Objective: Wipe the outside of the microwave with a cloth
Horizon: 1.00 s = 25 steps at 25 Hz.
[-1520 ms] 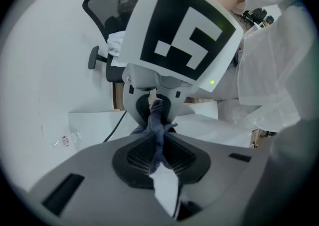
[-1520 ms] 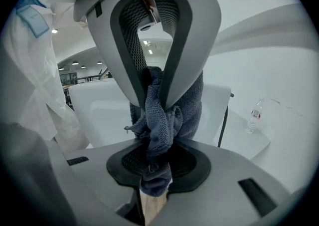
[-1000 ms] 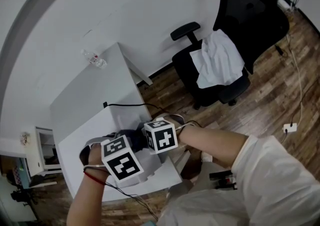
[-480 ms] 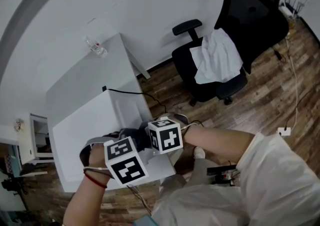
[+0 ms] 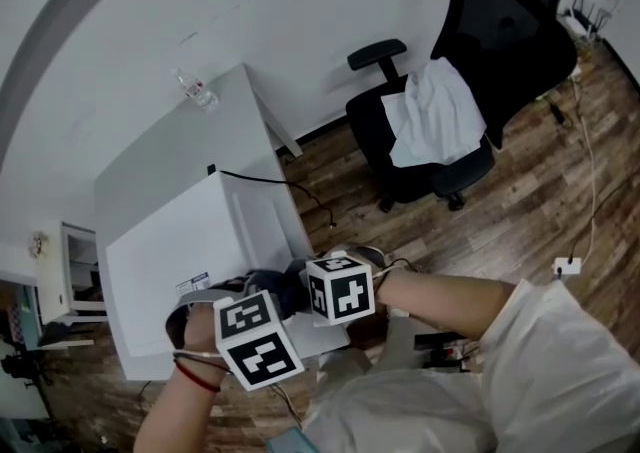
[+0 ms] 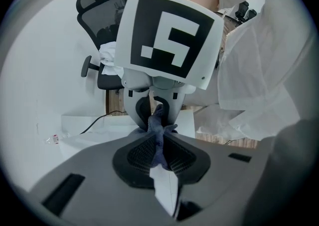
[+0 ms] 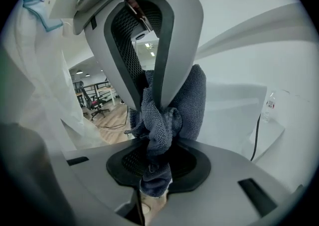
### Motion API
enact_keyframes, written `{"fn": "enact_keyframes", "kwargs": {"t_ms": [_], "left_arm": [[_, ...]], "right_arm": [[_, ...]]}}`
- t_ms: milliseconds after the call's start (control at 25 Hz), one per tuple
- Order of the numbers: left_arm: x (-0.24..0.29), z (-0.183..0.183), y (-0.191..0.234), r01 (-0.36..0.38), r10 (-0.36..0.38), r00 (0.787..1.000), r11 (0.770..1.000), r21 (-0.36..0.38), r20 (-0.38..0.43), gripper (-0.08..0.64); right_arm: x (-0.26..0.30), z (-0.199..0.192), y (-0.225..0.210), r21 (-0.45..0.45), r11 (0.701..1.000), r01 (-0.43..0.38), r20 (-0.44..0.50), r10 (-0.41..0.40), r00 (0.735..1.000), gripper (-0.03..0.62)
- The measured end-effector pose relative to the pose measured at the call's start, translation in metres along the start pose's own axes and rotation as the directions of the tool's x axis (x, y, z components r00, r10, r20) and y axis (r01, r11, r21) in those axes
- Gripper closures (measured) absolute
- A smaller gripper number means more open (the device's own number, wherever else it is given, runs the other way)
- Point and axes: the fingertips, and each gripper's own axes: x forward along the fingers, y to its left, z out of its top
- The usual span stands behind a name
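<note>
Gripping one blue-grey cloth (image 7: pixel 190 99) from both sides: left claw (image 6: pixel 158 139) and right claw (image 7: pixel 157 164) each clenched on it, over the near corner of the white microwave (image 5: pixel 190 241) on the tabletop (image 5: pixel 165 166).

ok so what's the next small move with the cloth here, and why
Probably sweep the cloth across the top of the microwave toward its far edge, with both grips kept tight. The left claw and right claw are each shut on the cloth, which is bunched between them near the top's near edge. Most of the white top beyond it lies uncovered.
</note>
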Motion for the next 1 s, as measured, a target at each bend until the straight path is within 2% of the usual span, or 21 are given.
{"fn": "enact_keyframes", "kwargs": {"t_ms": [320,560,720,880,1000], "left_arm": [[0.000,0.001,-0.013,0.037,-0.036,0.999,0.999,0.009,-0.003,0.514],[-0.003,0.002,-0.021,0.051,-0.051,0.998,0.999,-0.001,0.030,0.514],[-0.007,0.003,-0.032,0.077,-0.076,0.996,0.997,-0.010,0.055,0.515],[-0.028,0.003,-0.051,0.122,-0.117,0.985,0.992,-0.032,0.125,0.515],[-0.052,-0.007,-0.054,0.094,-0.074,0.976,0.991,-0.091,0.203,0.515]], "right_arm": [[0.000,0.000,0.014,0.029,0.999,-0.022,0.021,0.021,1.000,0.494],[-0.001,0.000,0.025,0.047,0.998,-0.042,0.026,0.041,0.999,0.494],[-0.003,0.003,0.037,0.038,0.995,-0.089,0.016,0.089,0.996,0.494],[-0.020,0.012,0.060,-0.016,0.985,-0.172,-0.027,0.171,0.985,0.494],[-0.045,0.033,0.062,-0.075,0.983,-0.170,-0.059,0.165,0.984,0.494]]}}
